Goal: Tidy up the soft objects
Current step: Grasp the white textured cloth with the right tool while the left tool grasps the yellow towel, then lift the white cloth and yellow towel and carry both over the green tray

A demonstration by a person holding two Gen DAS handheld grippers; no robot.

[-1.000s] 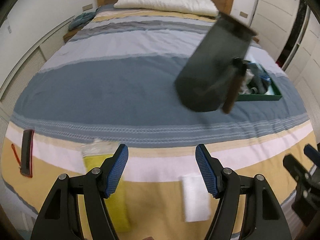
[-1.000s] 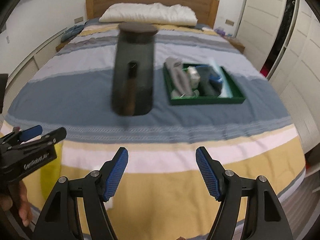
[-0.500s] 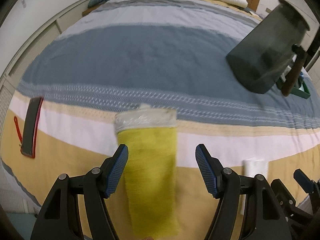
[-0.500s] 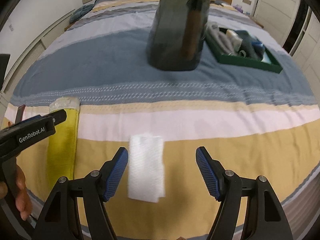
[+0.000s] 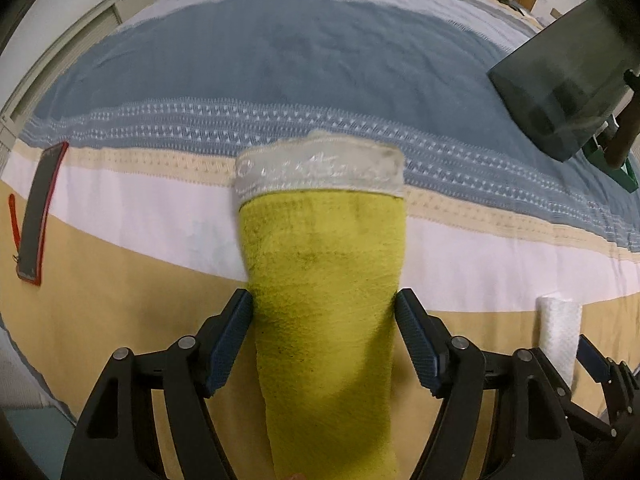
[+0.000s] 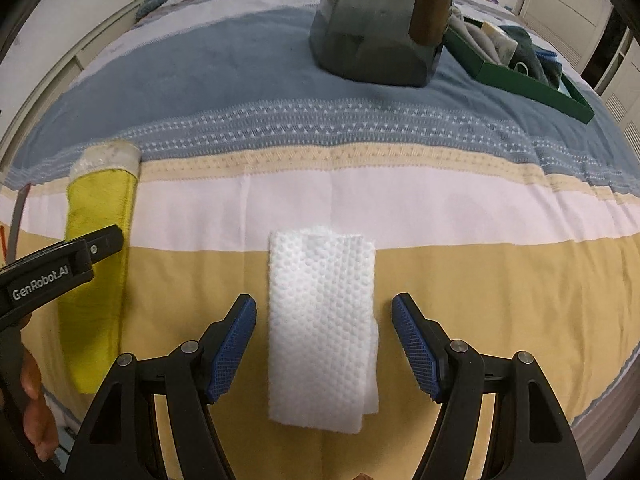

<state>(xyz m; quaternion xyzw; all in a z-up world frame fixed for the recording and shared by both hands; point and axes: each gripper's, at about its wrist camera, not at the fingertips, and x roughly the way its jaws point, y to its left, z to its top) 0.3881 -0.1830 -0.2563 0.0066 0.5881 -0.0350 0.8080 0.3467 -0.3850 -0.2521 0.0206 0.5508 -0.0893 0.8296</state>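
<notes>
Two folded cloths are lying on the bed (image 6: pixel 480 280): one yellow towel (image 5: pixel 324 320) with a pale band at its far end, and one white textured cloth (image 6: pixel 322 320). One dark translucent container (image 6: pixel 376 24) is standing further up the bed, with one green tray (image 6: pixel 532 80) beside it holding several soft items too bunched to count. One phone in a red case (image 5: pixel 38 216) is lying off to the side, and two grippers are hovering here, each showing two blue-padded fingers (image 6: pixel 236 344).

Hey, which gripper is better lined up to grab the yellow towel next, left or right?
Left. The left gripper is open with the yellow towel between its blue pads. The right gripper is open around the white cloth instead.
</notes>
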